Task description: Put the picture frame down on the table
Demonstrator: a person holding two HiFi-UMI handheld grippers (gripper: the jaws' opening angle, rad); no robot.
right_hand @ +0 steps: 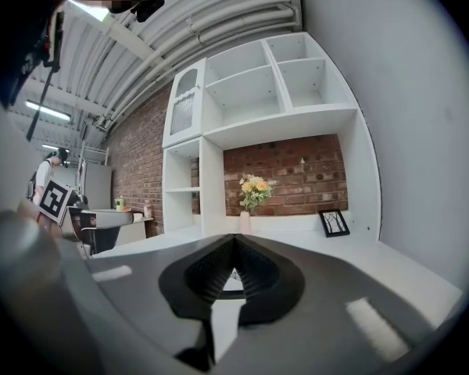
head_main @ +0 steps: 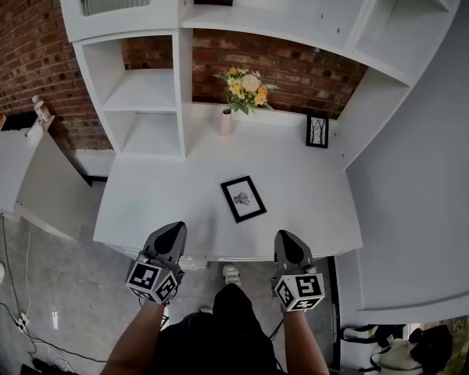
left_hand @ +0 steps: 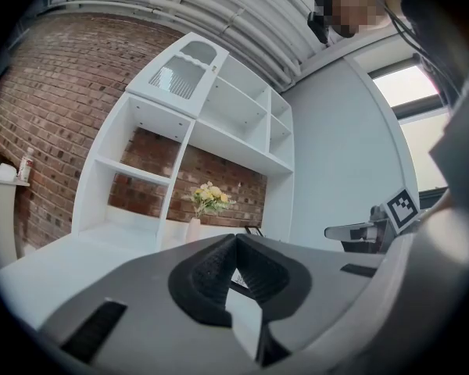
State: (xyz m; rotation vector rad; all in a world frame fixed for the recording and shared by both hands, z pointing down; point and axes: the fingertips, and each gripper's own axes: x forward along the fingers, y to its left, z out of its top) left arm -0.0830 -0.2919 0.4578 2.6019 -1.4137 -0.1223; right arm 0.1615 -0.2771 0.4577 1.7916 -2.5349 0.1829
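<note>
A black picture frame (head_main: pixel 243 198) with a white mat and a small print lies flat near the middle of the white table (head_main: pixel 156 201). Both grippers hang over the table's front edge, short of the frame and apart from it. My left gripper (head_main: pixel 172 229) is shut with nothing between its pads. My right gripper (head_main: pixel 286 235) is shut and holds nothing as well. In the left gripper view the jaws (left_hand: pixel 236 237) meet at their tips; in the right gripper view the jaws (right_hand: pixel 234 237) do the same. Each gripper points level toward the back wall.
A second small frame (head_main: pixel 317 131) stands upright at the table's back right. A pink vase (head_main: pixel 227 121) with yellow flowers (head_main: pixel 246 88) stands at the back centre. White shelving (head_main: pixel 144 92) rises at the back left, with a brick wall behind. A white counter (head_main: pixel 39 178) lies to the left.
</note>
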